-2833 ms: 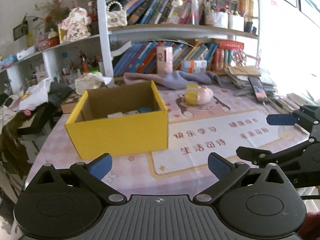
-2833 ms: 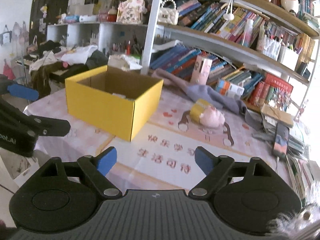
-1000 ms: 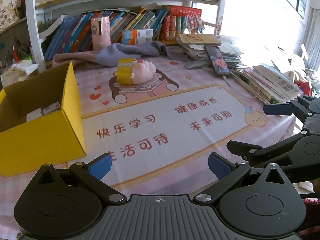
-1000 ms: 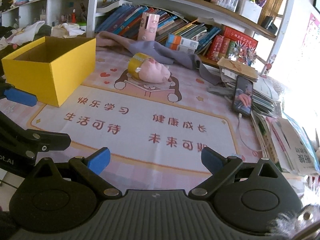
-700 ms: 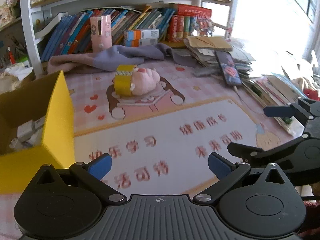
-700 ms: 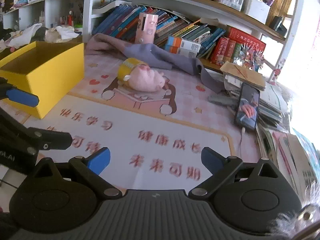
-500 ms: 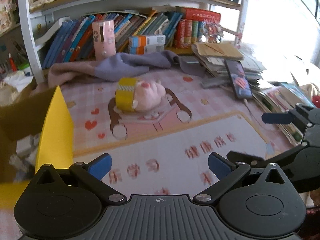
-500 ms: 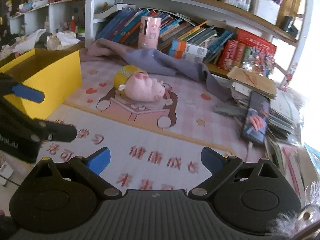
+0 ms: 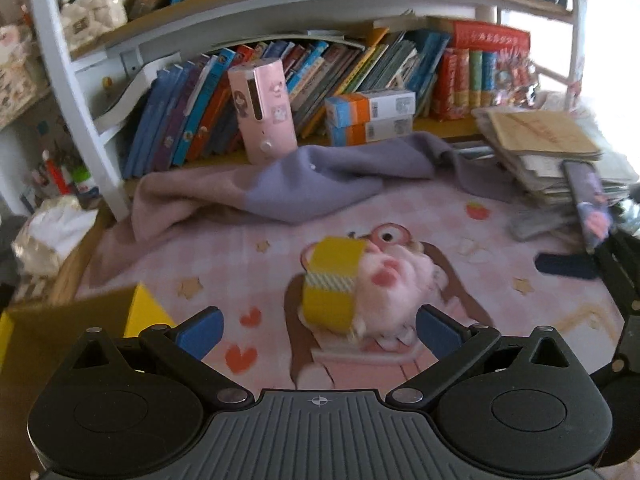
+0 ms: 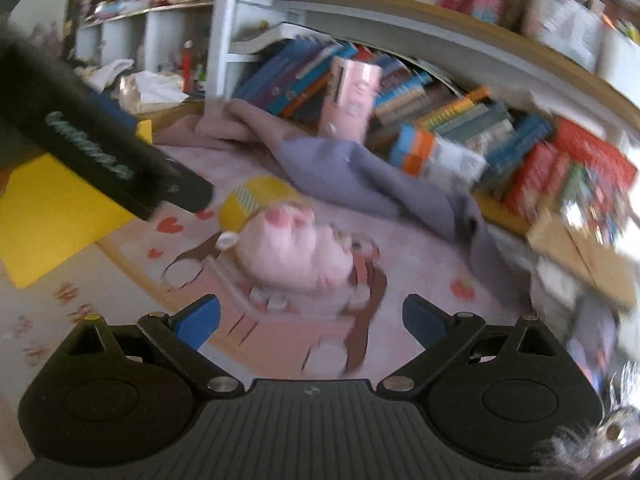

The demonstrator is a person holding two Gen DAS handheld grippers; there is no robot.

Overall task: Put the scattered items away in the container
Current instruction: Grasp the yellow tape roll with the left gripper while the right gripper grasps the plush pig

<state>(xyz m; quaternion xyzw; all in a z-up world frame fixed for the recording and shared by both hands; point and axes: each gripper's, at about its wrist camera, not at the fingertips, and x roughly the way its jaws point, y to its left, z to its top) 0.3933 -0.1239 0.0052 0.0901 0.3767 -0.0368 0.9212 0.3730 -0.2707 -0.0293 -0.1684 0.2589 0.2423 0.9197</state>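
**A:** Bookshelf backing, desk under a pink printed mat. Item 1?

**B:** Pink plush toy, lying on its side on the mat's cartoon figure, with a yellow tape roll touching its left end. Both sit on the desk, outside the container.

**A:** Item 2, the container?

**B:** Yellow cardboard box, open-topped, at the desk's left, near the toy but apart from it. Only 1 corner shows in the left view; 1 wall shows in the right view.

**A:** Grippers?

**B:** 2. Left gripper: blue-padded fingers spread wide, nothing between them, toy and roll just ahead. Right gripper: fingers likewise spread and empty, toy just beyond the tips.

**A:** Surroundings?

**B:** Purple-and-pink cloth heaped behind the toy; pink upright device against the books; orange-and-white cartons, 2 stacked; a pile of papers at right. Right view is motion-blurred.
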